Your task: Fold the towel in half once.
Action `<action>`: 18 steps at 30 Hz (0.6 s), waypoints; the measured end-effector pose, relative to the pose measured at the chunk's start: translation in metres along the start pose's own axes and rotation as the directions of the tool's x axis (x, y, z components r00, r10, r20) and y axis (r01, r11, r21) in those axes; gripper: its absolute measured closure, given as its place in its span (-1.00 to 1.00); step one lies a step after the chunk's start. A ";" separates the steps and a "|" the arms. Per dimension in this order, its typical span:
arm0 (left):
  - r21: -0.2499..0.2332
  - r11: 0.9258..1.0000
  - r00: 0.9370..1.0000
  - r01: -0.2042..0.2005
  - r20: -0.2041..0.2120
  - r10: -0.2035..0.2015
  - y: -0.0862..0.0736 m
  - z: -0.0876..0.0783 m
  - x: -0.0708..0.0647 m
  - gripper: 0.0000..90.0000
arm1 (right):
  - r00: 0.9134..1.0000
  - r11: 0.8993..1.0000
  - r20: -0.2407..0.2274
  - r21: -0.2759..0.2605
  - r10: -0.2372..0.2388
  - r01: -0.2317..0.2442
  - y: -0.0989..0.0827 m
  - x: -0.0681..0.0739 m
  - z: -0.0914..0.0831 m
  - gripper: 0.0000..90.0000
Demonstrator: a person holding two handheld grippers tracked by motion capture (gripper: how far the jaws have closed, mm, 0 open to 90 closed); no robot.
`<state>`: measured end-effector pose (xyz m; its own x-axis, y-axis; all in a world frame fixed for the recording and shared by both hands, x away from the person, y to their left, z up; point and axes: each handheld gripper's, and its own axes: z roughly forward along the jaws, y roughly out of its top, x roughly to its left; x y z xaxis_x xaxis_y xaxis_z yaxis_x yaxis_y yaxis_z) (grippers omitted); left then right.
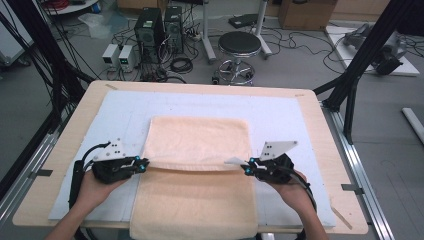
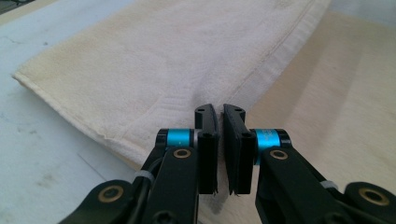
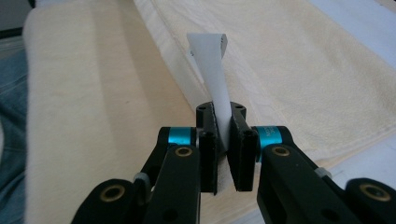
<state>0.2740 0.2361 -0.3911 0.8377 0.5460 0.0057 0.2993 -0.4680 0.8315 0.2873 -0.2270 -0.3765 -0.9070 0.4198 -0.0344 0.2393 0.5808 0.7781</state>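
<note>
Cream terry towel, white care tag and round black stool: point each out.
Cream terry towel [image 1: 200,137]: high view, middle of its folded-over upper layer.
White care tag [image 3: 212,70]: right gripper view, the strip above the jaws.
Round black stool [image 1: 239,43]: high view, seat top.

Cream towel [image 1: 199,165], folded edge crossing its middle, white label [image 3: 211,65] upright, near end overhanging table edge

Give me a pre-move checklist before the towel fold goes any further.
1. Left gripper shut on the towel edge: ok.
2. Right gripper shut on the towel's other edge: ok; white label sticks up between its jaws.
3. Both grips level with each other across the towel: ok.
4. Far half of towel lying flat on blue mat: ok.
5. Near end hanging over table edge: cannot tell how far.
</note>
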 end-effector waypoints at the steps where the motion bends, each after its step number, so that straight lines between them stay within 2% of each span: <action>1: 0.001 1.000 1.000 -0.005 0.001 0.005 -0.003 -0.002 -0.006 0.86 | 1.000 1.000 -0.001 -0.004 -0.009 0.009 -0.002 0.005 -0.001 0.87; 5: -0.005 1.000 1.000 -0.014 0.027 0.014 -0.010 -0.016 -0.028 0.87 | 1.000 1.000 -0.018 -0.004 -0.023 0.022 -0.011 0.027 -0.010 0.87; 8: 0.012 0.998 0.998 -0.056 0.030 0.056 -0.013 -0.027 -0.045 0.87 | 0.999 0.999 -0.033 -0.006 -0.044 0.043 -0.015 0.044 -0.019 0.87; 10: 0.018 0.998 0.997 -0.061 0.039 0.061 -0.017 -0.033 -0.055 0.87 | 0.997 0.998 -0.040 0.001 -0.069 0.070 -0.016 0.057 -0.025 0.87; 16: 0.025 0.998 0.996 -0.051 0.068 0.050 -0.034 -0.051 -0.085 0.87 | 0.991 0.996 -0.100 0.000 -0.091 0.091 -0.024 0.089 -0.036 0.86; 18: 0.023 0.998 0.994 -0.057 0.089 0.055 -0.039 -0.054 -0.092 0.82 | 0.988 0.996 -0.127 0.004 -0.092 0.093 -0.029 0.096 -0.037 0.72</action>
<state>0.1608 0.2415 -0.3946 0.8903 0.4553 0.0015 0.2617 -0.5144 0.8166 0.1801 -0.2293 -0.3792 -0.9619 0.2723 -0.0257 0.1551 0.6205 0.7687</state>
